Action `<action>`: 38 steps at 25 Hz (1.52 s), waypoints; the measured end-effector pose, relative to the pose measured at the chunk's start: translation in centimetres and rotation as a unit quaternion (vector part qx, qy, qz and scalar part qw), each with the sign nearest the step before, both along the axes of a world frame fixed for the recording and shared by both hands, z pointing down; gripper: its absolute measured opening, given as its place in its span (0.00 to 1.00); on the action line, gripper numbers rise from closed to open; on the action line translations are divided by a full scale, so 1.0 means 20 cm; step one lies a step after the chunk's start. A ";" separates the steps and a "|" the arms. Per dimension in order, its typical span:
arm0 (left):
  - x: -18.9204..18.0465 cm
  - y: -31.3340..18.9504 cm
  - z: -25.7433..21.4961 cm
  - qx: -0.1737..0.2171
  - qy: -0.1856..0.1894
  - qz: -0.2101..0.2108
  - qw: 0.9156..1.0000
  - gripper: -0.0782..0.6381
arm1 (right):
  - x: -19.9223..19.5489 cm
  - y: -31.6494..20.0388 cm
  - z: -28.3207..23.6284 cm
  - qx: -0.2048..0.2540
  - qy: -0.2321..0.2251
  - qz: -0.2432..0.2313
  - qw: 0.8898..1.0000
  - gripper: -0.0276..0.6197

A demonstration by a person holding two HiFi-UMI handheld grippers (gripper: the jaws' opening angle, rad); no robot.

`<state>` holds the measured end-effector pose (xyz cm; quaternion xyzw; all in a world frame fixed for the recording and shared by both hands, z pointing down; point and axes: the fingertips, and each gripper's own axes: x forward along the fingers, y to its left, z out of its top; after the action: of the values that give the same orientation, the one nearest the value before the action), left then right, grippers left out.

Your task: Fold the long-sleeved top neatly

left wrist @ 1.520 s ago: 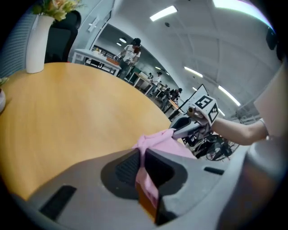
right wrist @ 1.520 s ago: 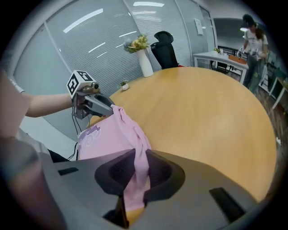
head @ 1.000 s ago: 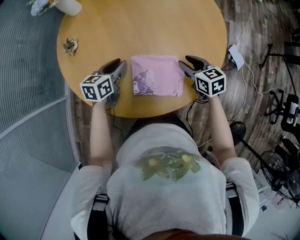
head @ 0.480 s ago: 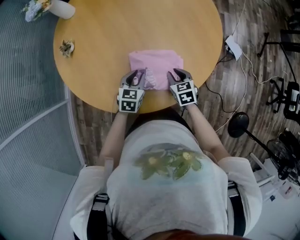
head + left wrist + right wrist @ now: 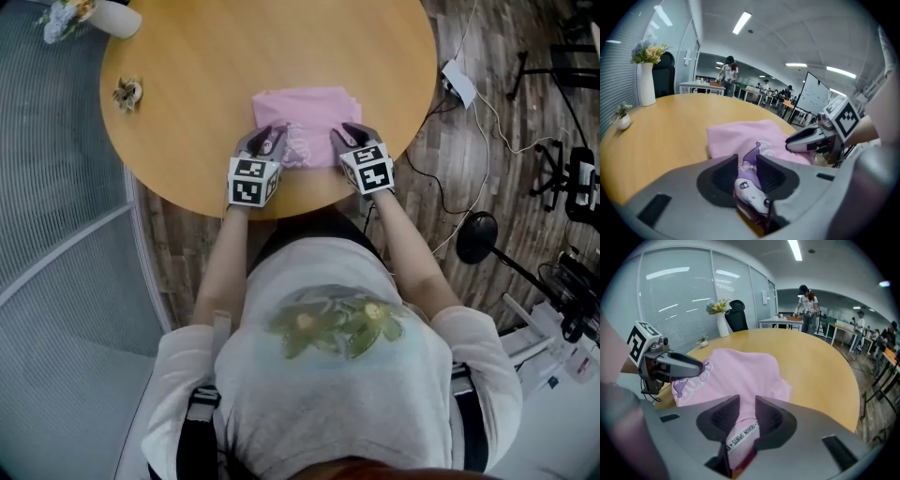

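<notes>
A pink long-sleeved top (image 5: 305, 111) lies folded into a small rectangle near the front edge of the round wooden table (image 5: 234, 47). My left gripper (image 5: 268, 142) is shut on its near left corner, and the purple cartoon print (image 5: 751, 185) shows pinched between the pads (image 5: 723, 174). At the near right corner, my right gripper (image 5: 345, 138) has just been closing and now pinches the hem with a printed label strip (image 5: 740, 437). Each gripper view shows the other gripper, the right one (image 5: 806, 139) and the left one (image 5: 679, 364), resting on the cloth.
A white vase of flowers (image 5: 111, 15) and a small potted plant (image 5: 126, 92) stand at the table's far left. To the right, a power strip (image 5: 457, 82) with cables lies on the wooden floor, near a round-based stand (image 5: 478, 239). People stand in the office beyond.
Both grippers have come in from beside the top and dropped onto its near edge. The right jaws have closed on the hem.
</notes>
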<state>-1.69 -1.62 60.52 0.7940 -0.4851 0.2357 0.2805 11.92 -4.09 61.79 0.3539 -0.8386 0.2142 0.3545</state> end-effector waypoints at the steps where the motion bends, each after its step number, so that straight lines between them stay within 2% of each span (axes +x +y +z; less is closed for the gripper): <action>1: -0.01 0.01 -0.04 0.001 0.015 -0.007 1.000 0.26 | 0.01 0.00 -0.04 -0.006 -0.004 0.007 1.000 0.22; 3: -0.05 0.05 -0.11 0.009 0.035 -0.023 0.999 0.26 | 0.04 0.01 -0.15 0.002 -0.019 0.026 0.999 0.22; 6: -0.12 0.15 -0.18 0.025 0.035 -0.035 0.998 0.26 | 0.06 0.09 -0.26 0.024 -0.036 0.033 0.998 0.22; 9: -0.12 0.27 -0.21 0.032 0.022 -0.018 0.999 0.26 | 0.08 0.23 -0.27 0.030 -0.019 0.013 0.999 0.22; 12: -0.07 0.36 -0.17 0.022 0.011 0.003 1.000 0.26 | 0.11 0.34 -0.18 0.019 0.005 0.010 1.000 0.22; 14: -0.05 0.38 -0.10 0.016 -0.007 0.008 1.000 0.26 | 0.15 0.37 -0.09 0.010 0.030 0.016 0.999 0.22; 17: -0.05 0.38 0.01 0.006 -0.055 0.027 0.998 0.26 | 0.21 0.37 0.04 0.003 0.069 0.017 0.997 0.21; 20: -0.04 0.37 0.08 0.010 -0.089 0.054 0.994 0.26 | 0.20 0.35 0.05 0.014 0.067 0.017 0.997 0.20; 23: -0.04 0.37 0.10 0.008 -0.104 0.059 0.993 0.26 | 0.20 0.35 0.05 0.026 0.060 0.014 0.998 0.20; 28: -0.04 0.36 0.15 0.006 -0.106 0.057 0.993 0.27 | 0.21 0.34 0.07 0.065 0.080 -0.035 0.994 0.20; 31: -0.05 0.31 0.15 -0.017 -0.100 0.047 0.994 0.34 | 0.20 0.26 0.07 0.072 0.093 -0.068 0.991 0.20; 33: -0.07 0.28 0.15 -0.041 -0.076 0.021 0.996 0.39 | 0.19 0.19 0.07 0.066 0.104 -0.082 0.989 0.20; 35: -0.08 0.27 0.16 -0.063 -0.054 -0.004 0.997 0.40 | 0.18 0.14 0.08 0.052 0.113 -0.091 0.988 0.20; 38: -0.08 0.28 0.15 -0.072 -0.054 -0.022 0.996 0.40 | 0.16 0.12 0.07 0.024 0.104 -0.096 0.990 0.20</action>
<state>-3.33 3.98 63.55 0.7466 -0.4989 0.3067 0.3157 15.09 -1.66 63.22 0.3010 -0.8321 0.1207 0.4500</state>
